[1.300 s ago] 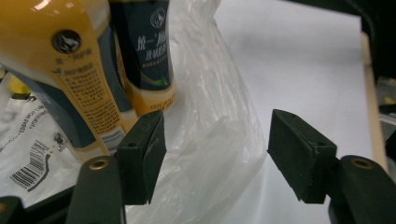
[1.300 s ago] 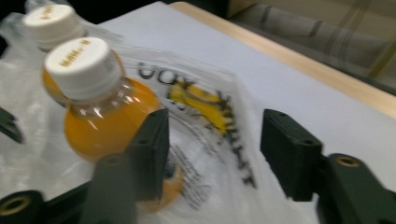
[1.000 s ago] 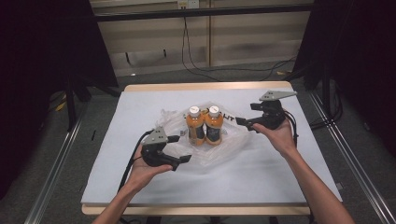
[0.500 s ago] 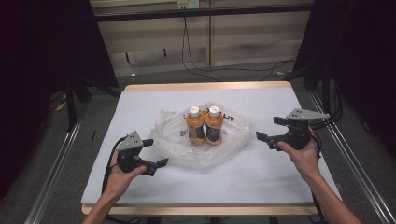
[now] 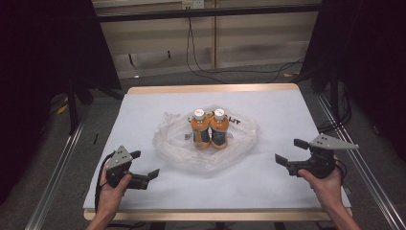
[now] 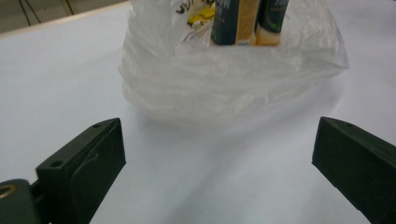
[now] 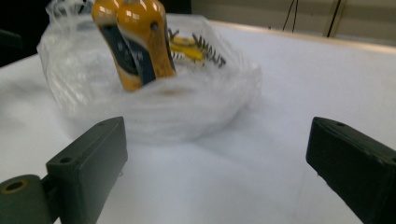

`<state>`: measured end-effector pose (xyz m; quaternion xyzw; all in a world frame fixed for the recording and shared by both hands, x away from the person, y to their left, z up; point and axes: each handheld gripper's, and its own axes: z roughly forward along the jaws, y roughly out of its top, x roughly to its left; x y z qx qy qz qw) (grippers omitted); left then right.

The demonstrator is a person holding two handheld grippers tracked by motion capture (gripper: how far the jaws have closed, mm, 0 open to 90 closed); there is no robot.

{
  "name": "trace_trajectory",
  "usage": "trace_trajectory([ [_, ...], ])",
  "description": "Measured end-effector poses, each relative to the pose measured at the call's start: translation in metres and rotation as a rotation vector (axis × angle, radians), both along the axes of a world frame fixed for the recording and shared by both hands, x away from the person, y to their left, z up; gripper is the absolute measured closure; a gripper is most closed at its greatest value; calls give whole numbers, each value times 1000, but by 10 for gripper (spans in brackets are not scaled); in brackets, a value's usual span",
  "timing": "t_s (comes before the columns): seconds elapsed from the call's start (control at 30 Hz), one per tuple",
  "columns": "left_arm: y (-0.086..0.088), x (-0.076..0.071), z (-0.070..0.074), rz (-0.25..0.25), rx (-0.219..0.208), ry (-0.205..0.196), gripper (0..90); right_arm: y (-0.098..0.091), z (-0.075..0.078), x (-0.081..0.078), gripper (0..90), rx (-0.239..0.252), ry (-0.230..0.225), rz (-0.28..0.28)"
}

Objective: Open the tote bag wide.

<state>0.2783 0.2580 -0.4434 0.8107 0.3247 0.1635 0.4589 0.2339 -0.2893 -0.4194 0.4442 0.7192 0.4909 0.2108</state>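
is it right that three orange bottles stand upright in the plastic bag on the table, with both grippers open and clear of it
Not quite: the bag holds two bottles, not three, as the high view shows. The rest stands: they are upright on the table, and the left gripper and right gripper are open and clear of the bag.

Bare table all round; bag and bottles block the centre

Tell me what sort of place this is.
Probably a lab or recording workspace, not a home: a wooden table under a white cover sheet, black cables on the floor by the back wall, and dark metal frame rails beside the table.
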Motion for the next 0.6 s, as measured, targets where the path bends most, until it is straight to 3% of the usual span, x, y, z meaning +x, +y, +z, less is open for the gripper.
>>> trace_trajectory([
  [0.2, 12, -10, -10, -1, 23, 45, 25, -6, -13, -14, 36, -8, 63, 2],
  [0.27, 16, -12, -11, 27, 30, 32, 24, -10, -13, -16, 47, -20, 66, 14],
  [0.37, 23, -14, -14, 63, -4, 23, 21, -14, -15, -23, 37, -11, 66, -14],
  [0.43, 26, -14, -18, 65, -8, 18, 23, -14, -21, -28, 36, -32, 58, -27],
  [0.5, 30, -14, -19, 75, 2, 44, 27, -16, -25, -30, 41, -37, 77, -14],
  [0.6, 32, -16, -19, 80, -19, 36, 21, -17, -28, -31, 38, -36, 76, -33],
])
